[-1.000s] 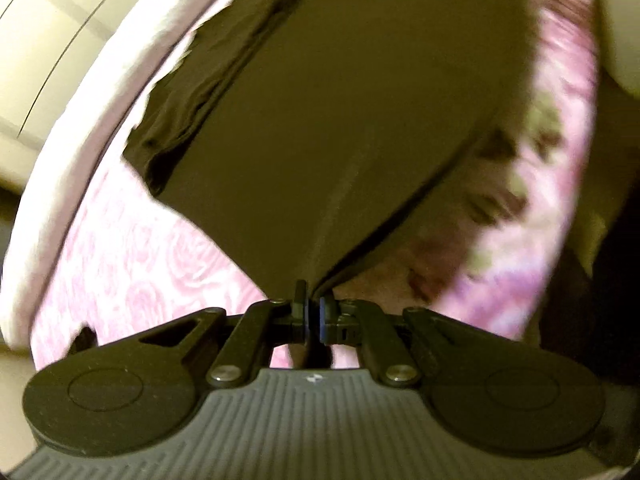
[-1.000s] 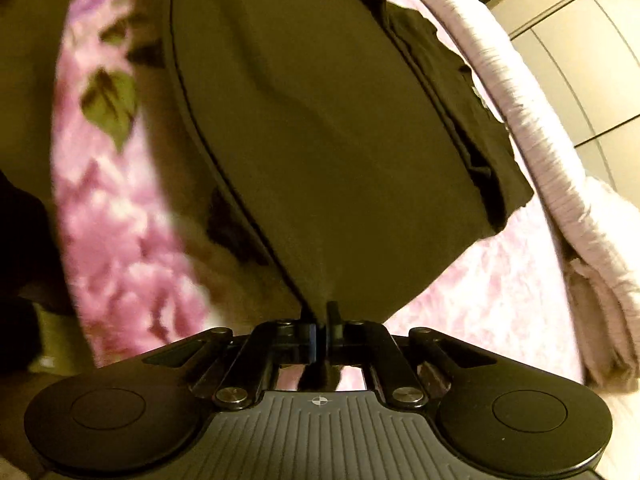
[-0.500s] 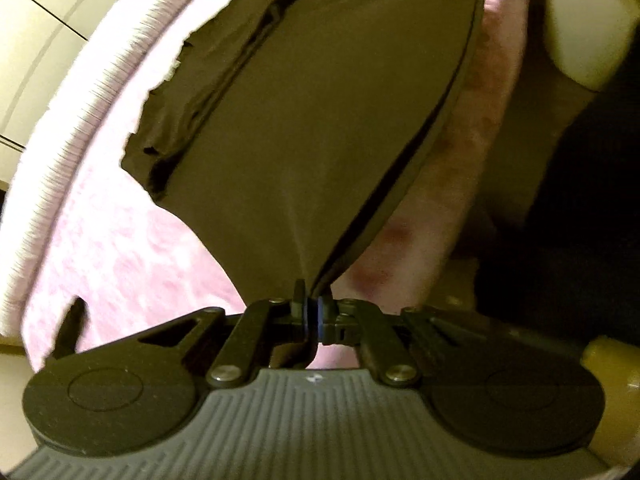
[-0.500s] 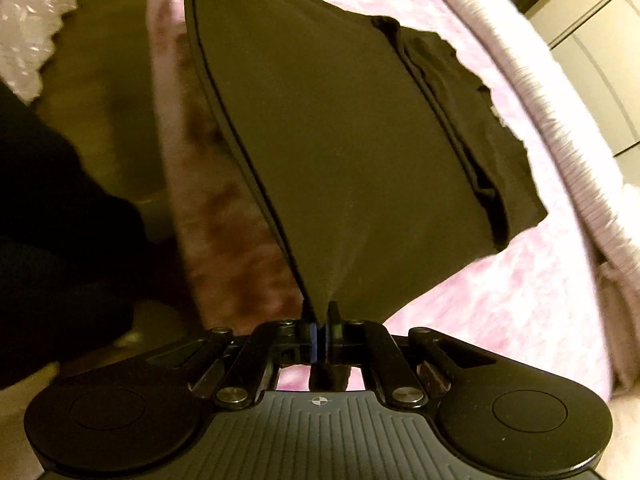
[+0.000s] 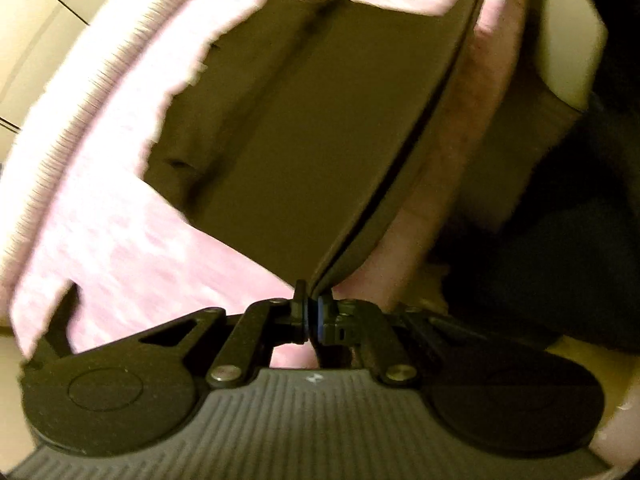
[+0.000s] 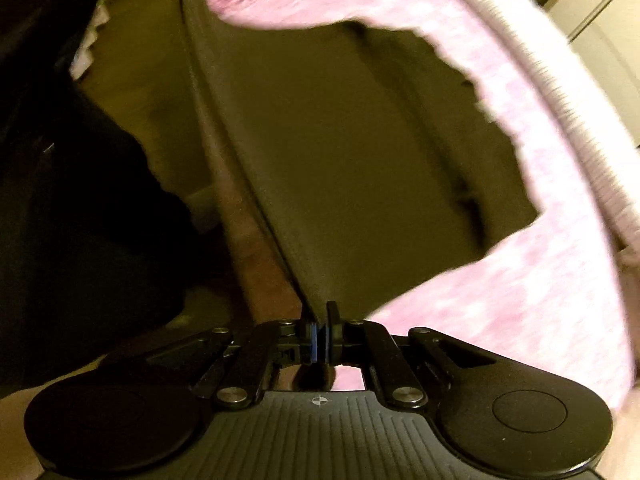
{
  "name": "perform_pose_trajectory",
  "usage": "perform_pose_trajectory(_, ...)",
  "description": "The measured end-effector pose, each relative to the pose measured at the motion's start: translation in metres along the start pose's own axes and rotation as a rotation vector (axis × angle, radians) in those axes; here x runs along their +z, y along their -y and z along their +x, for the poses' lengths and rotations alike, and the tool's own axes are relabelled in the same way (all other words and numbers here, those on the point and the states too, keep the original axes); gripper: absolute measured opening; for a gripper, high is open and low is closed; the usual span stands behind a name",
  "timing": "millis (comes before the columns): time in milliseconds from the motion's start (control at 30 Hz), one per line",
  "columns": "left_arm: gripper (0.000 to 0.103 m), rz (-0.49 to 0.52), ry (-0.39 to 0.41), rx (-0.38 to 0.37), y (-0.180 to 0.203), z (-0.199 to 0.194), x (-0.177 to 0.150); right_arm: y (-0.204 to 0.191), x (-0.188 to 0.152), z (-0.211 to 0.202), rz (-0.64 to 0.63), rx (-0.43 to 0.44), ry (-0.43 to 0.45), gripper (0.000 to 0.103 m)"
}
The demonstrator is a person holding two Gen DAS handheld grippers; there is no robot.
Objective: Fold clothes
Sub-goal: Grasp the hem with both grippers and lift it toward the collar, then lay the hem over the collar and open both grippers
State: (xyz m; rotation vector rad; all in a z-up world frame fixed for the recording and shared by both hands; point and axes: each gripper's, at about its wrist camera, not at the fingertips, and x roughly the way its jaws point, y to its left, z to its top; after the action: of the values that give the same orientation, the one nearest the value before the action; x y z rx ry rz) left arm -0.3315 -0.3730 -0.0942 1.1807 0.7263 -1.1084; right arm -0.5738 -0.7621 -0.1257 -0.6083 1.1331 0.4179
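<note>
A dark brown garment (image 5: 320, 132) is stretched taut between my two grippers over a pink flowered bedspread (image 5: 108, 248). My left gripper (image 5: 311, 312) is shut on one corner of its near edge. My right gripper (image 6: 320, 334) is shut on the other corner of the garment (image 6: 352, 160). The garment's far part lies on the bed with folded layers along its outer side. Its near hem runs off past the bed's edge. Both views are blurred by motion.
The bedspread (image 6: 540, 280) has a ribbed pale border (image 5: 80, 92) along its far side. Pale cabinet doors (image 6: 600, 40) stand beyond the bed. A dark shape (image 6: 80, 220), likely the person's clothing, and the floor fill the side by the bed's near edge.
Both grippers have pulled back toward the bed's near edge and beyond it, dragging the garment with them. More of the floor and the dark shape shows now. Both stay shut on the cloth.
</note>
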Motion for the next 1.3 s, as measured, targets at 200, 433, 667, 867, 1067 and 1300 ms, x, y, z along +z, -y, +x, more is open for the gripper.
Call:
perform_pose_trajectory(200, 0.002, -0.009, 0.059, 0.012, -0.126, 0.047, 0.056, 0.121, 0.054, 0.021, -0.03, -0.068, 0.002, 0.002)
perform_pose_trajectory(433, 0.002, -0.014, 0.054, -0.092, -0.24, 0.151, 0.095, 0.23, 0.097, 0.095, 0.061, -0.05, -0.109, 0.002)
perform_pose_trajectory(667, 0.002, -0.052, -0.002, -0.179, -0.286, 0.233, 0.113, 0.289, 0.117, 0.16, 0.147, -0.006, -0.185, 0.002)
perform_pose_trajectory(867, 0.003, -0.14, -0.059, -0.224, -0.31, 0.279, 0.118, 0.339, 0.122, 0.198, 0.204, 0.042, -0.184, 0.002)
perform_pose_trajectory(1067, 0.003, -0.176, -0.111, -0.239, -0.331, 0.312, 0.128, 0.379, 0.127, 0.241, 0.228, 0.109, -0.175, 0.002)
perform_pose_trajectory(1300, 0.003, -0.237, -0.153, -0.239, -0.351, 0.35, 0.135, 0.42, 0.124, 0.27, 0.302, 0.162, -0.138, 0.002)
